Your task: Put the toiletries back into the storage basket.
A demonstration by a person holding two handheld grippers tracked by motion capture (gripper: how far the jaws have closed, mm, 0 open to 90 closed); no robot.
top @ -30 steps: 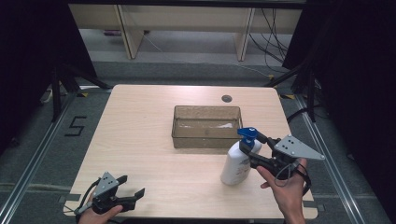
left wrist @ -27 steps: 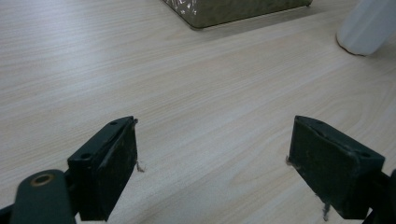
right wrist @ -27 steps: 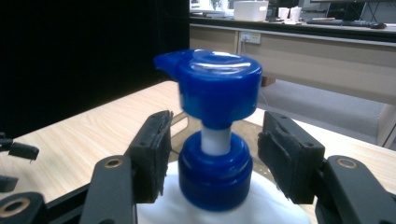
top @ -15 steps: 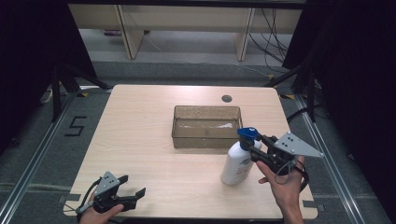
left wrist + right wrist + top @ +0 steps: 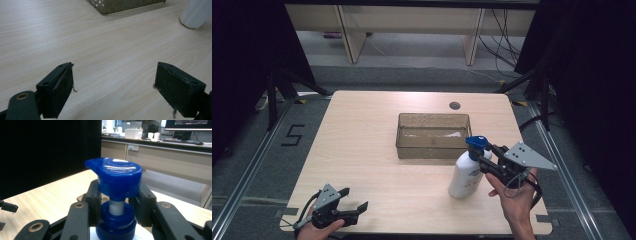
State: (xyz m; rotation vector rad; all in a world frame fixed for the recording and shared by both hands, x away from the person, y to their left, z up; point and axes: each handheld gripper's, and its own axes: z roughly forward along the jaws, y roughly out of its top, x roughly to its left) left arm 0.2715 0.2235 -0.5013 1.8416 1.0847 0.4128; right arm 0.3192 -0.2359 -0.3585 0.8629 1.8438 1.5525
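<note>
Pale wooden table [image 5: 362, 145], seen from above. A white plastic pump bottle with a blue pump head [image 5: 467, 172] stands upright on it, right of centre and near the front, just in front of the right front corner of a clear rectangular plastic bin [image 5: 433, 135]; whether bottle and bin touch cannot be told.

Right gripper [image 5: 486, 161], held in the person's right hand [image 5: 513, 202], comes in from the right at the level of the bottle's neck. In the right gripper view its two black jaws sit on either side of the narrow white neck [image 5: 117, 207], under the blue pump head [image 5: 115, 176] and above the blue collar [image 5: 116, 227]. The jaws are drawn in close to the neck, apparently clamped on it. The spout points left in that view.

Left gripper [image 5: 352, 210] lies low at the front left corner of the table, in the person's left hand [image 5: 319, 230], well apart from the bottle. Its jaws stand wide apart with bare wood between them, holding nothing. In the left gripper view the bottle's white base [image 5: 196, 13] shows far off, upper right, and the bin's corner [image 5: 122, 3] at the top.
</note>
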